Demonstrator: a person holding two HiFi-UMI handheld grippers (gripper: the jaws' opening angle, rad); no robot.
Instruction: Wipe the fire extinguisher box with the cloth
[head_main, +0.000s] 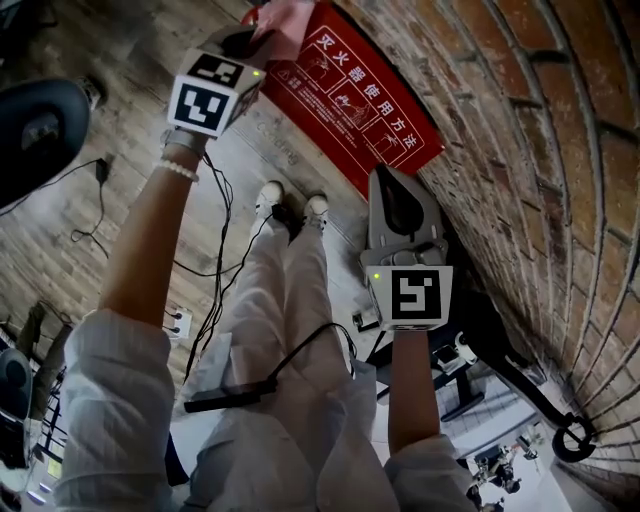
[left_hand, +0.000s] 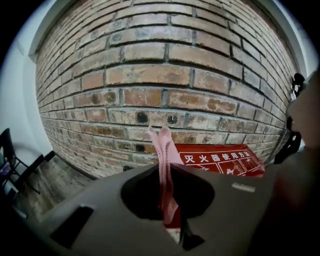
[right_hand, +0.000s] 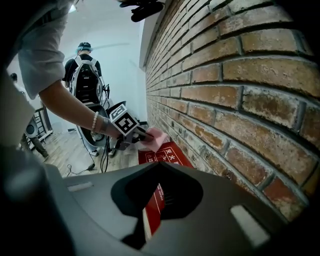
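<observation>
The red fire extinguisher box with white print stands on the floor against the brick wall. My left gripper is shut on a pink cloth, held over the box's far end. In the left gripper view the cloth sticks up between the jaws, with the box beyond. My right gripper hangs near the box's near end, shut with nothing in it. Its own view shows the left gripper with the cloth above the box.
A black office chair stands at the left. Cables and a power strip lie on the wooden floor beside the person's legs. A black stand leans along the wall at the lower right. Another person stands far back.
</observation>
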